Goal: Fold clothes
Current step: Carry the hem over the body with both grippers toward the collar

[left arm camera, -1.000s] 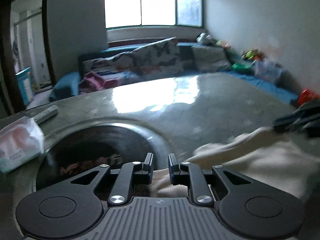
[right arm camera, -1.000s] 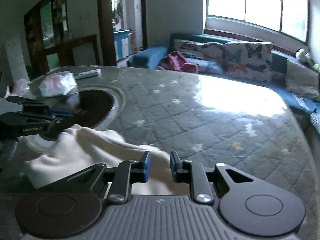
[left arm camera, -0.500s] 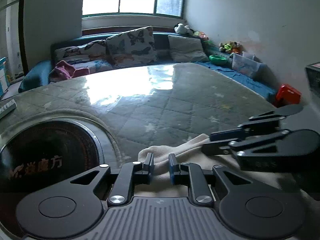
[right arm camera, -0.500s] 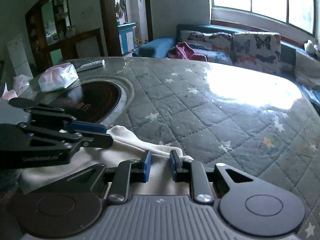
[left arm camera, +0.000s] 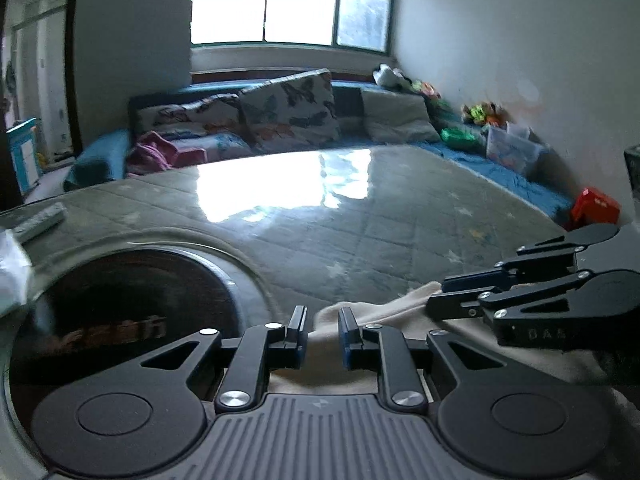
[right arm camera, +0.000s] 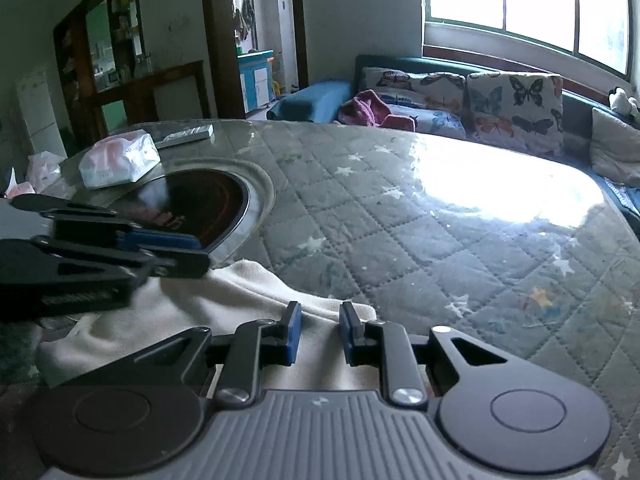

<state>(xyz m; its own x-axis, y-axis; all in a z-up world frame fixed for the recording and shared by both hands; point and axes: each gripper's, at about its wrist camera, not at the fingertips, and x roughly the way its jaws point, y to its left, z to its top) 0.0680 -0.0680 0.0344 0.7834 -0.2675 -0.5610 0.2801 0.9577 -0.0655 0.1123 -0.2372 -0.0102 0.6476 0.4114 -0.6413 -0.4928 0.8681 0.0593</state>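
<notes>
Both tools, left [left arm camera: 322, 322] and right [right arm camera: 320, 318], sit slightly parted over the cream garment's [right arm camera: 224, 300] far edge, quilted table [right arm camera: 440, 240] beyond.

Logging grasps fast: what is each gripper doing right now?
Left gripper: open, fingers apart above the cream garment, gripping nothing.
Right gripper: open, fingers apart over the same garment's edge, gripping nothing.

blurred characters on dark cooktop [left arm camera: 120, 312] – unreadable
</notes>
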